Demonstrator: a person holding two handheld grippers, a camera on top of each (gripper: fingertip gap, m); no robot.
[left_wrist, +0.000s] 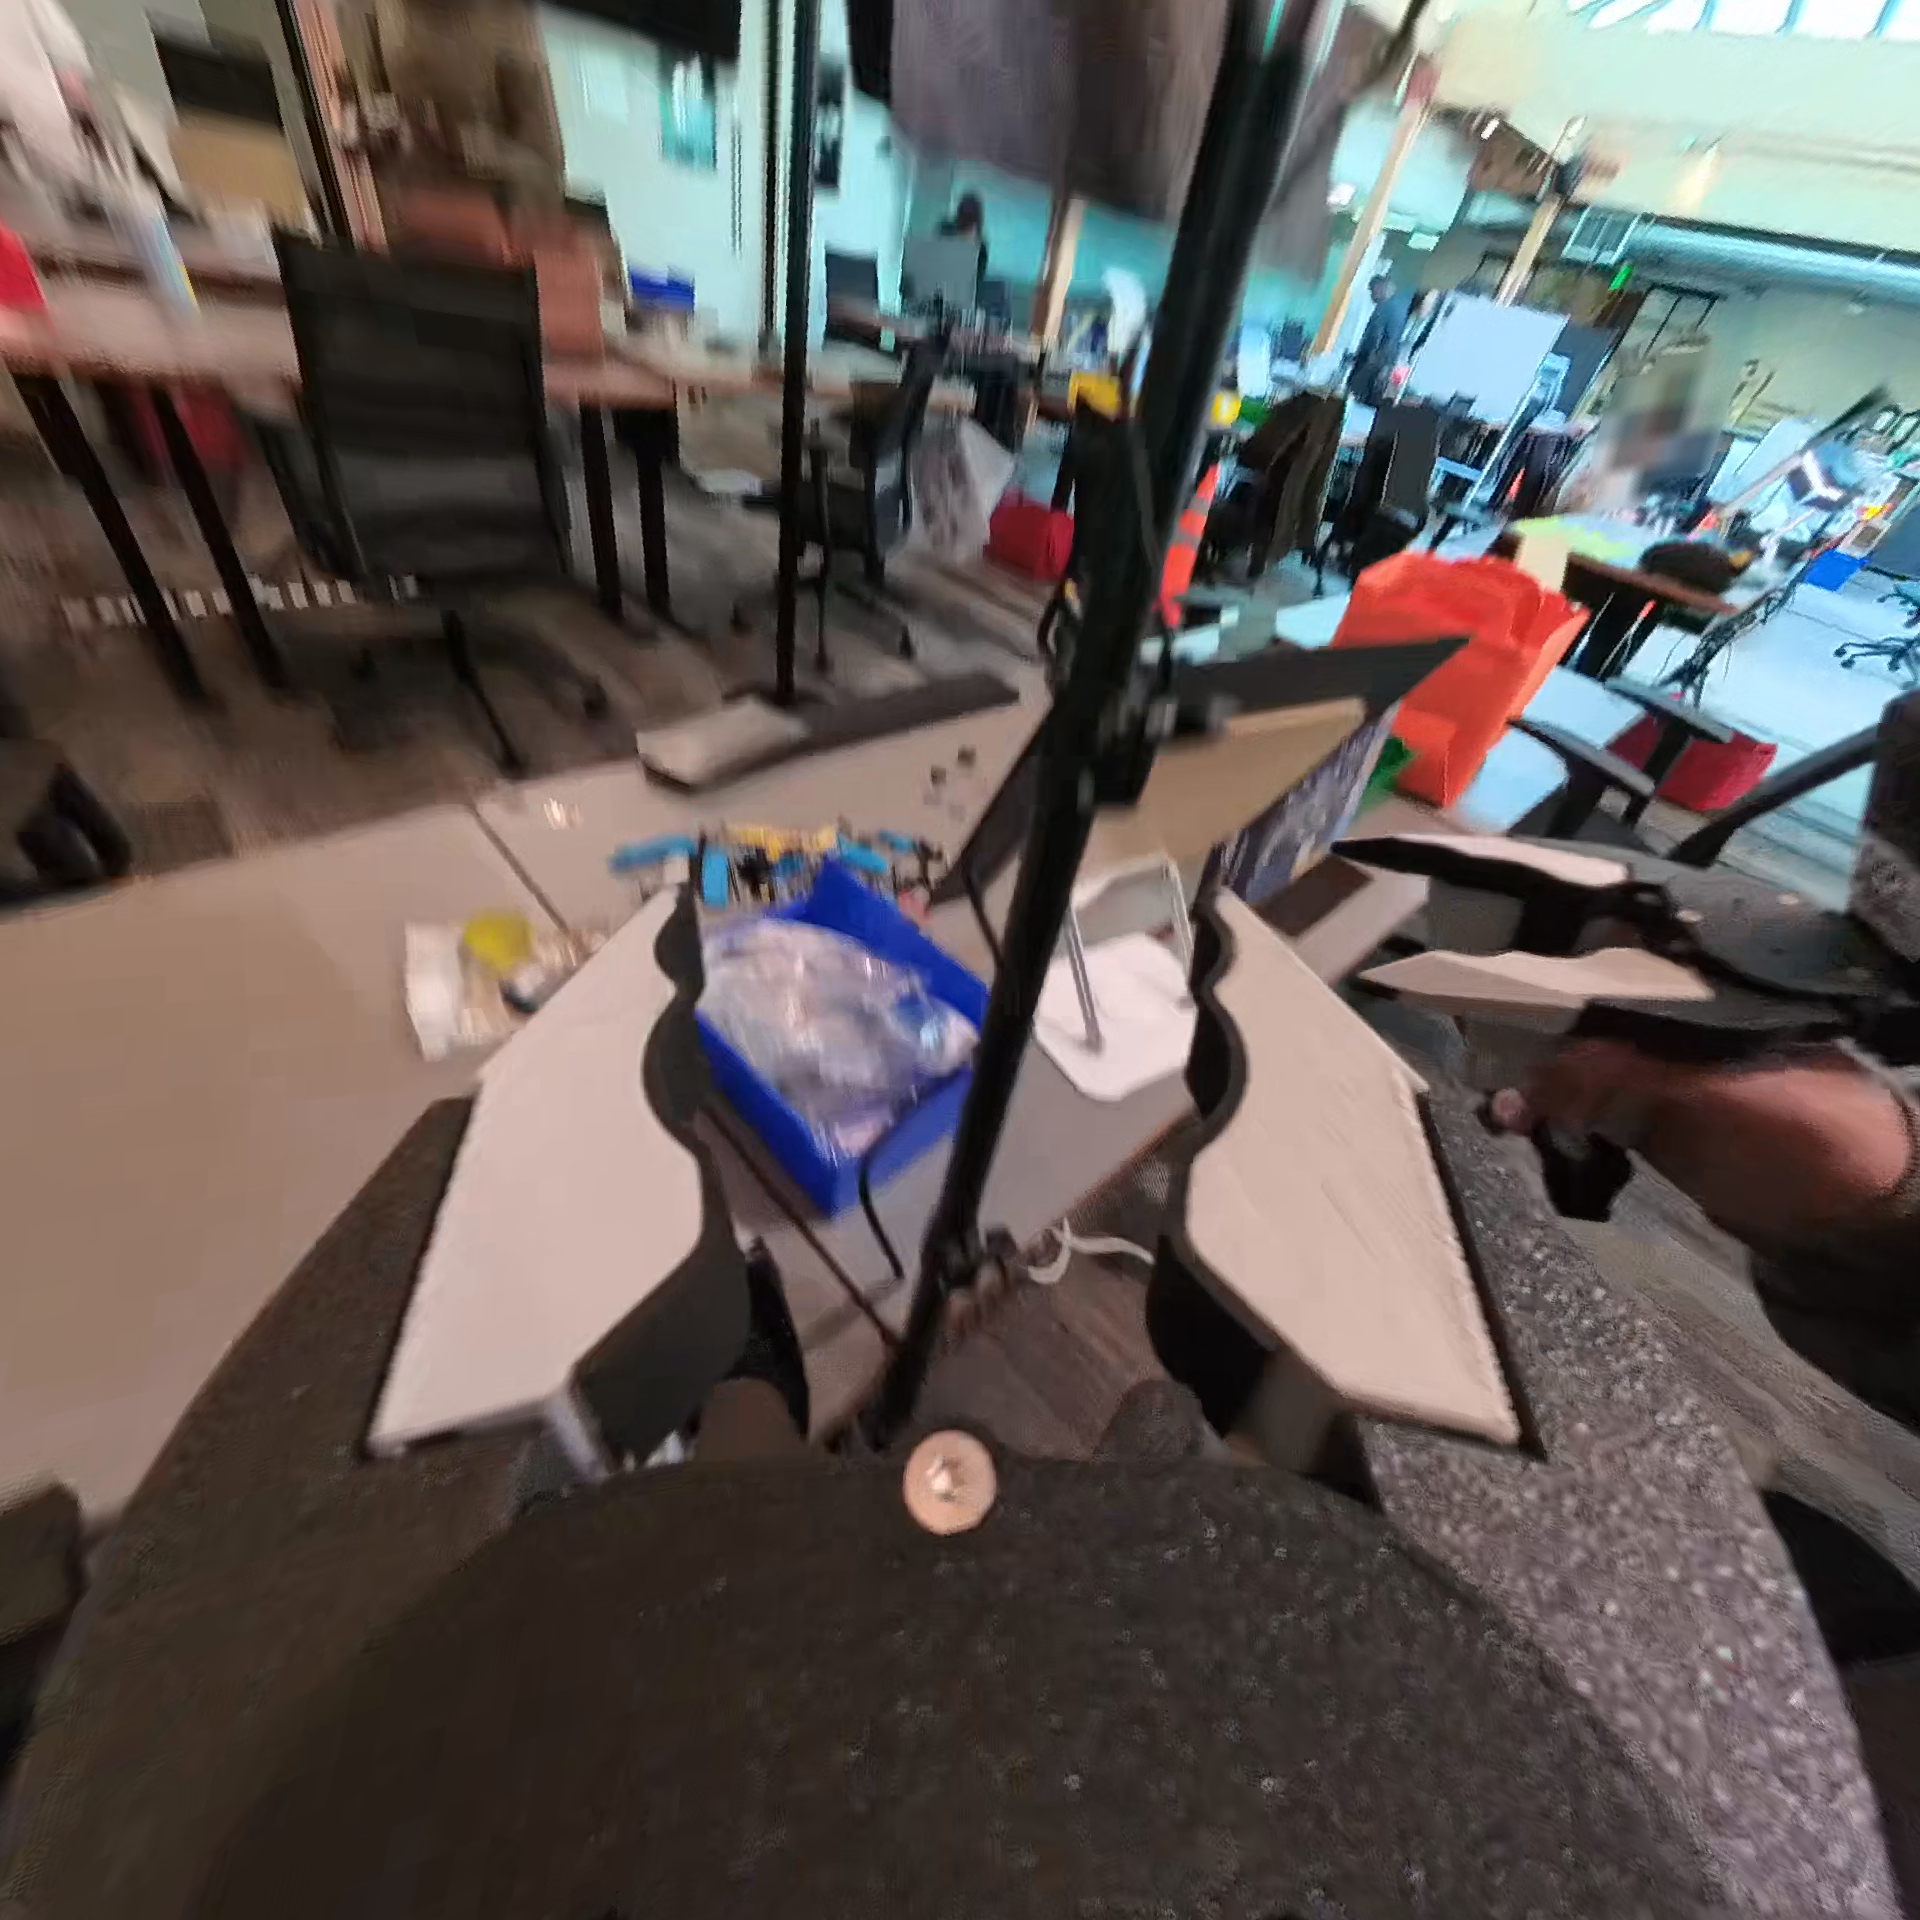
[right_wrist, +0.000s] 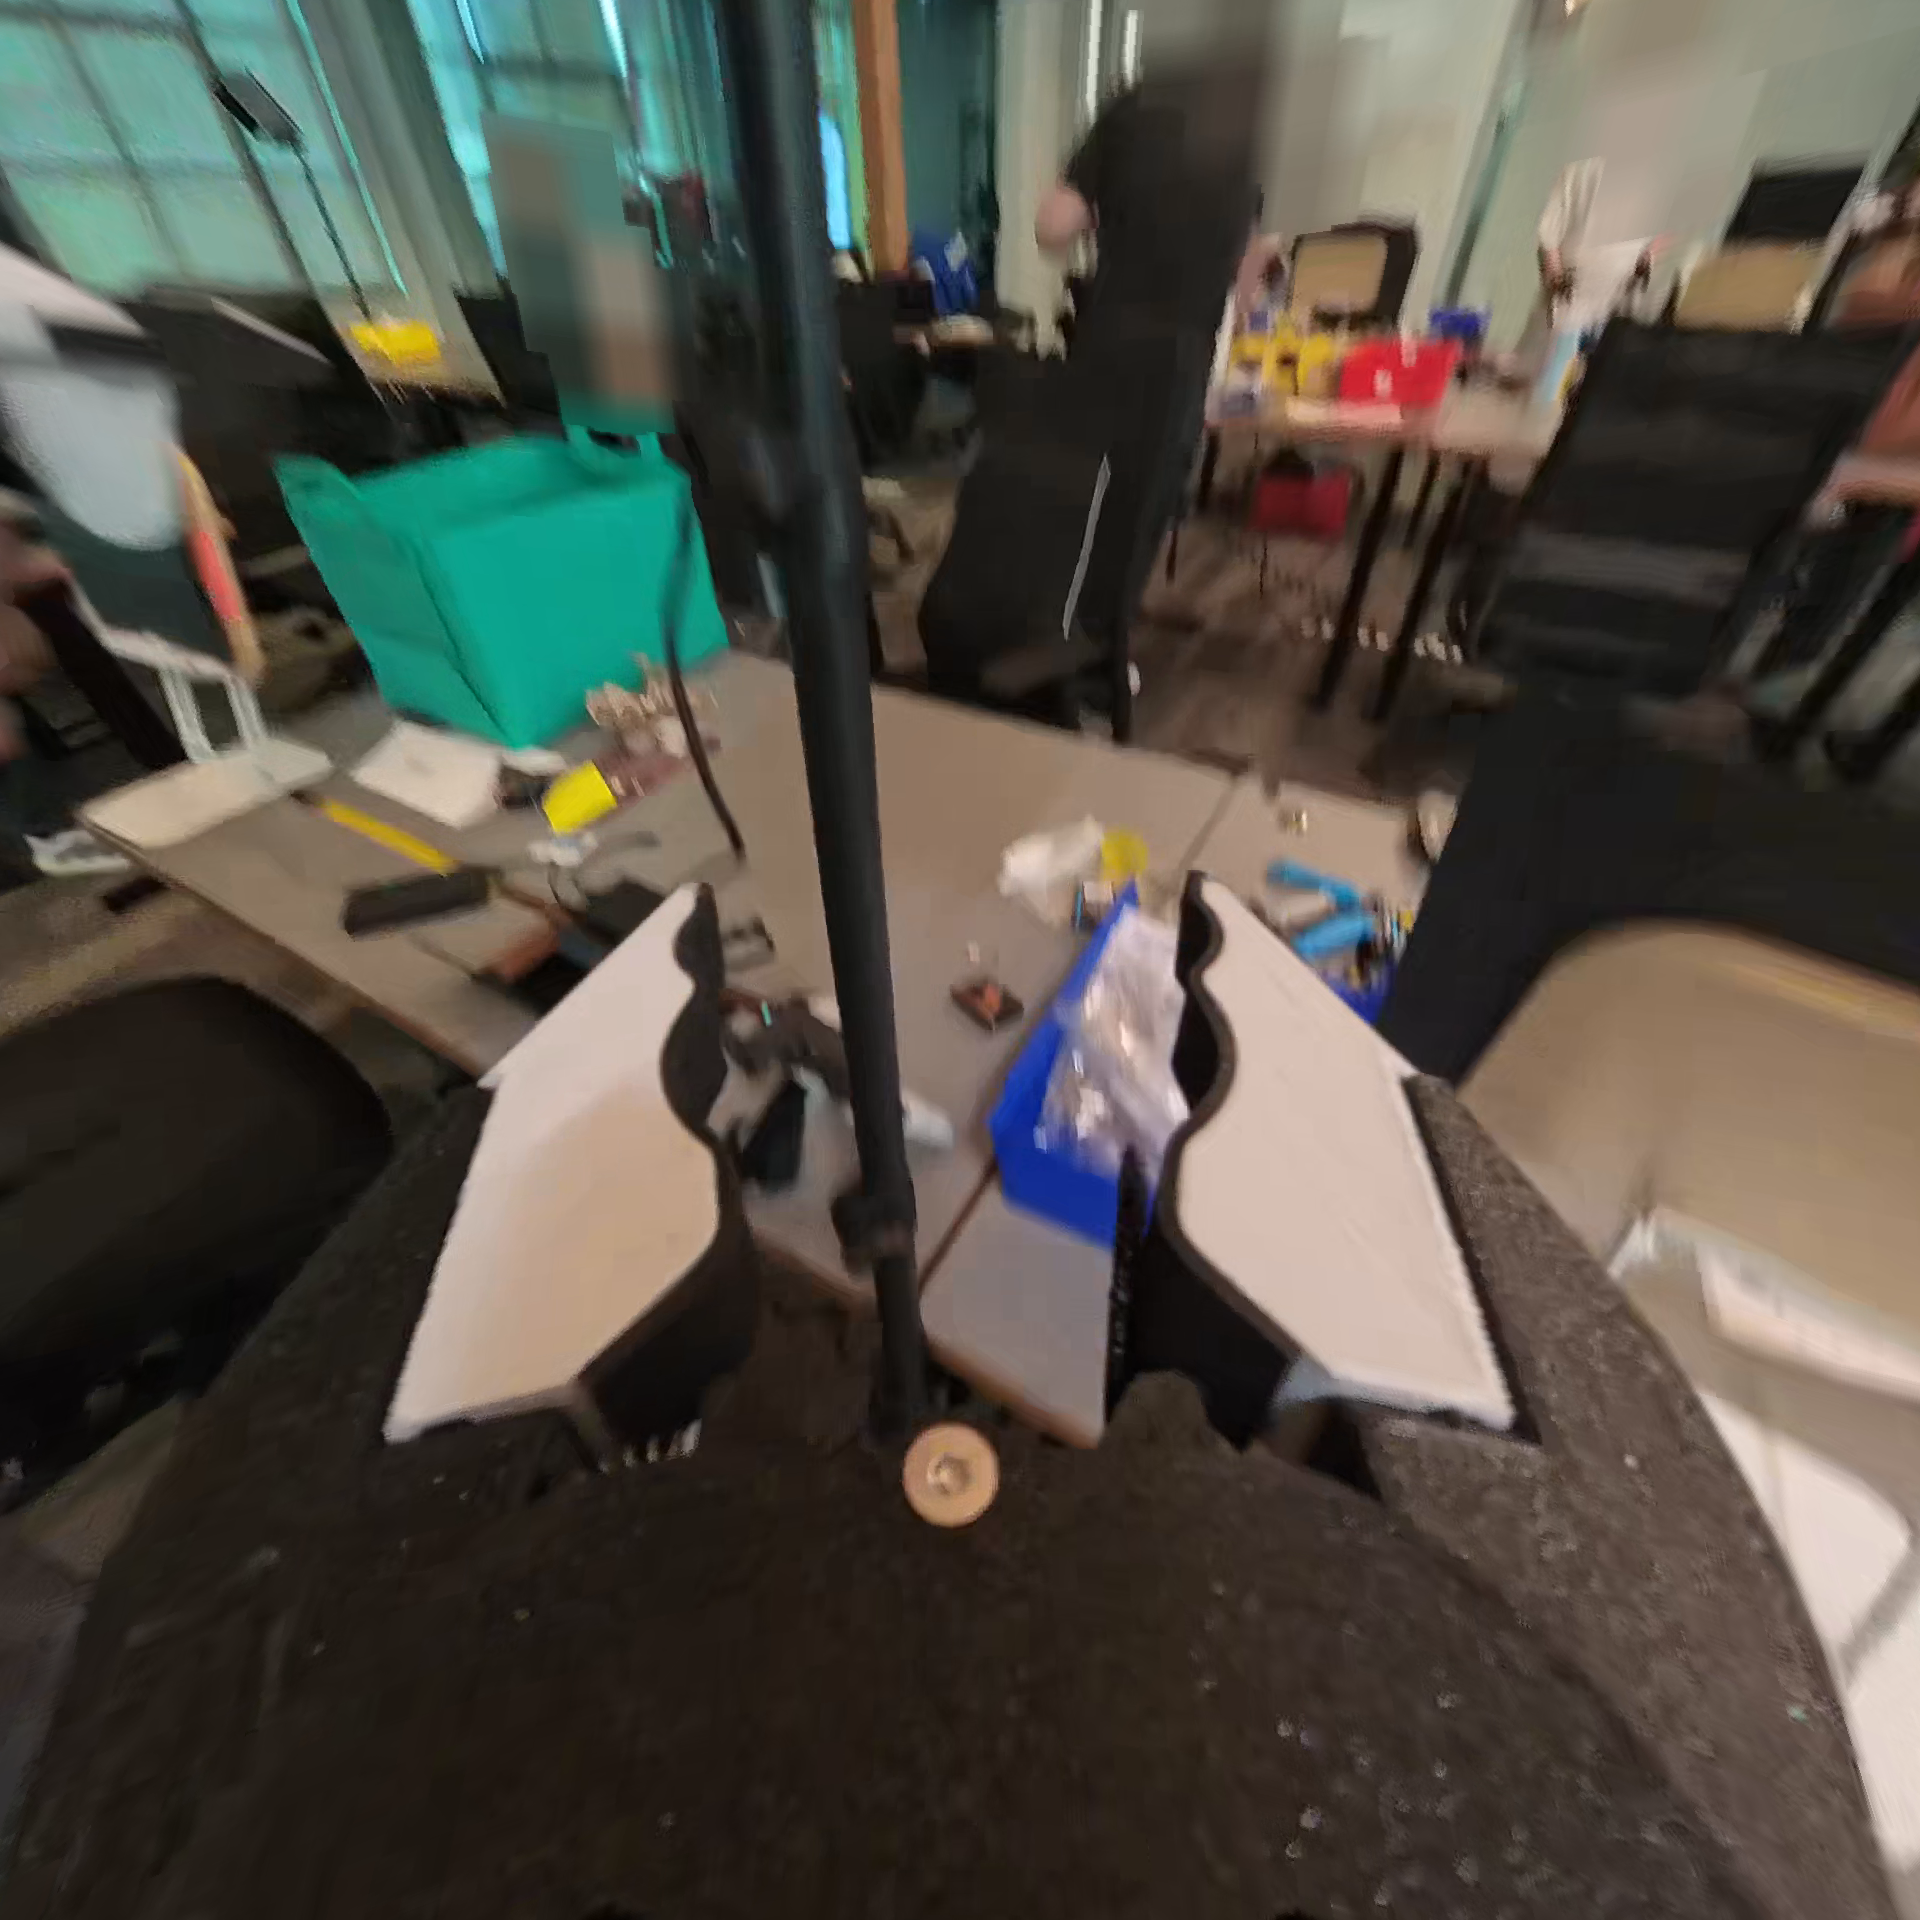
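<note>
Left tongs (left_wrist: 940, 935) and right tongs (right_wrist: 951, 914), both wide and empty, above worktop (right_wrist: 935, 800); blue bin (left_wrist: 847, 1049) of clear bags ahead, black pole (right_wrist: 842, 727) between.

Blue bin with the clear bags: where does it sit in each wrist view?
Left wrist view: the blue bin is at centre, framed between the open left gripper's fingers, left of the black pole.
Right wrist view: the bin is right of centre, partly behind the open right gripper's right finger.
Shared landmark: the black pole, beside the bin in both.
</note>
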